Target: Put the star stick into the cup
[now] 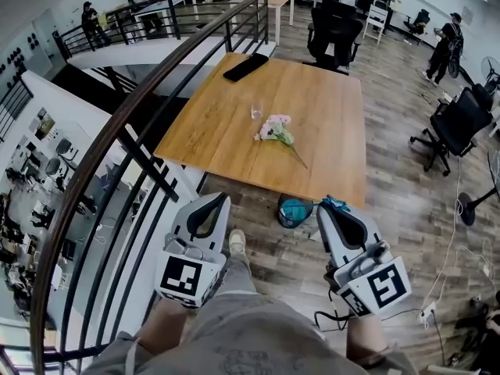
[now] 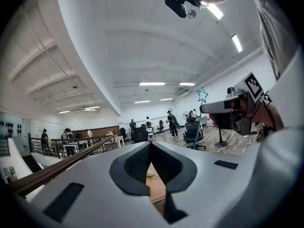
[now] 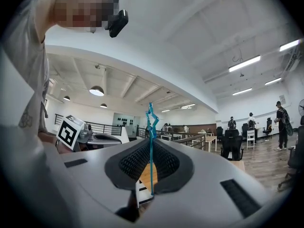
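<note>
Grip confirmed: your right gripper (image 3: 151,148) has its fingers (image 3: 135,161) drawn narrow on the star stick (image 3: 151,127). The stick stands upright between them, its star end above the fingertips. Your left gripper (image 2: 151,148) has its fingers closed together with nothing between them. You hold both grippers close to your body over the wood floor (image 1: 406,201), well apart from the worktop (image 1: 328,131). The cup (image 1: 255,112), clear glass, stands near the middle of that worktop. A bunch of flowers (image 1: 275,129) lies just beside it, on the side nearer you. A flat black item (image 1: 246,66) lies at the far left corner. A railing (image 1: 117,139) runs along your left.
</note>
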